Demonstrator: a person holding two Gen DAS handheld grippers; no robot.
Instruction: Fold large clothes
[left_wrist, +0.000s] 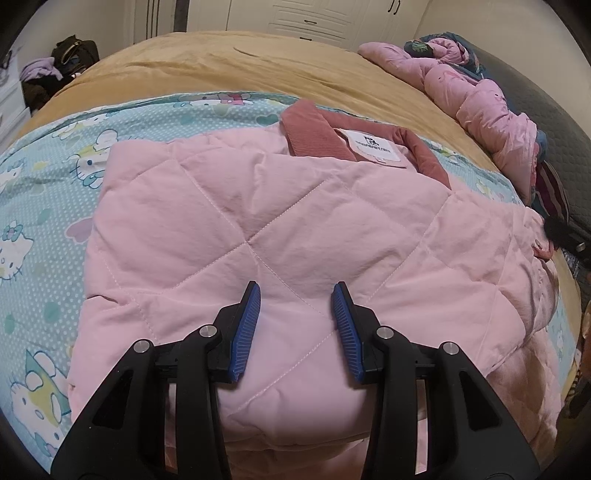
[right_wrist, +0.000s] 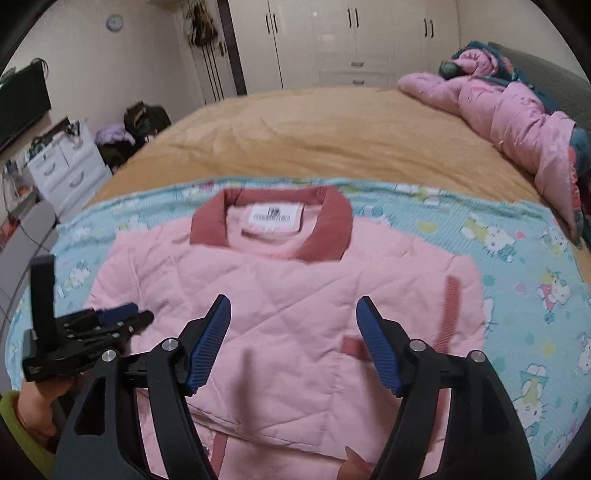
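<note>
Matt quilted cloth jacket (right_wrist: 280, 295) — ribbed corduroy collar (right_wrist: 332, 229) — on printed cotton sheet (right_wrist: 517, 258).

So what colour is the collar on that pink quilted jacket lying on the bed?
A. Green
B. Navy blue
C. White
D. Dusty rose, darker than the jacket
D: the collar is a ribbed, darker rose band around the neck of the pale pink jacket, framing its white label.

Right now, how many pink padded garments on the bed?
2. A quilted jacket lies flat on the cartoon sheet in front; a puffy coat is heaped at the far right edge. More may be hidden in that heap.
</note>
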